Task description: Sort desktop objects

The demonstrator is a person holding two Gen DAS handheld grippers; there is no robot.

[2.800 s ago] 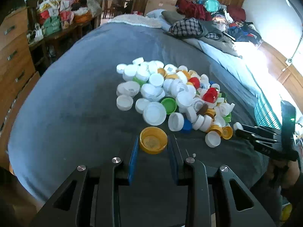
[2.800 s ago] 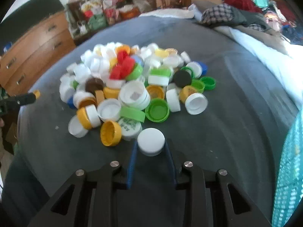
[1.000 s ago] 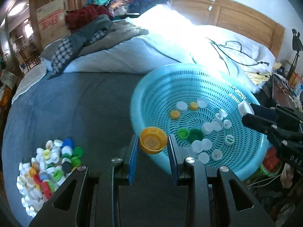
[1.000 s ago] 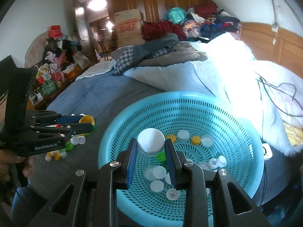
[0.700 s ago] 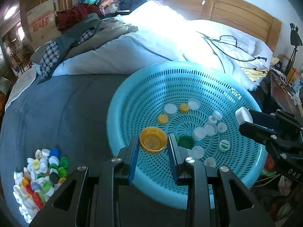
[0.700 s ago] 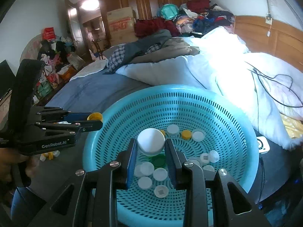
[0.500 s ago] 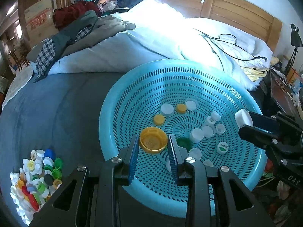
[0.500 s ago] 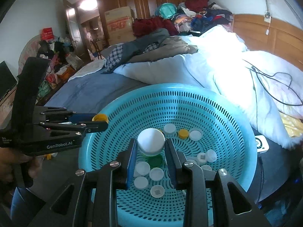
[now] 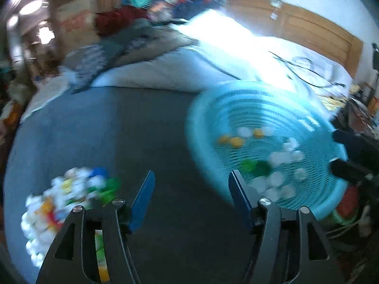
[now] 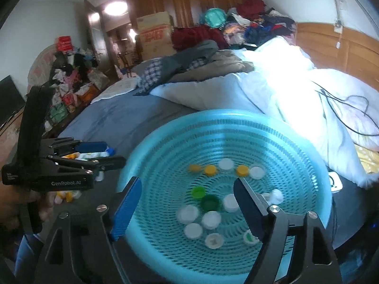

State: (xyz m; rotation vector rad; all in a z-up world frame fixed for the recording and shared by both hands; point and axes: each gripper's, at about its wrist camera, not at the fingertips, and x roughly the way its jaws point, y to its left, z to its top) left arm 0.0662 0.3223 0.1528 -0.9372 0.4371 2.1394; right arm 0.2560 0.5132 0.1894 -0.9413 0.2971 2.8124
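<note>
Surface: a bed covered with a dark grey-blue blanket (image 9: pixel 99 127); white bedding (image 10: pixel 284 90) lies further back, under strong light.
Room: a wooden headboard (image 10: pixel 336 47) on the right, a pile of clothes (image 10: pixel 236 23) and a cardboard box (image 10: pixel 154 35) behind the bed, a lamp (image 10: pixel 115 8) lit on the ceiling.
Basket: a round turquoise basket (image 10: pixel 151 151) with holes stands on the blanket, near the white bedding.
Caps in basket: white, yellow and green bottle caps (image 10: pixel 209 201) lie spread on its bottom; a dark green one is touching a light green one near the middle.
Caps on blanket: a heap of mixed caps (image 9: pixel 61 196) lies on the blanket, well apart from the basket; the left wrist view is blurred, so single caps there are hard to tell.
Right gripper (image 10: pixel 187 203): it hangs above the near side of the basket, its jaws are opening wide and nothing is between them; the caps lie below and beyond the fingertips.
Left gripper (image 9: pixel 190 196): its jaws are opening and nothing is between them; it points at the bare blanket between the heap and the basket, with the basket rim just beside its right finger.
Left gripper from the other side: it is beside the left rim of the basket, held by a hand (image 10: pixel 14 203).
</note>
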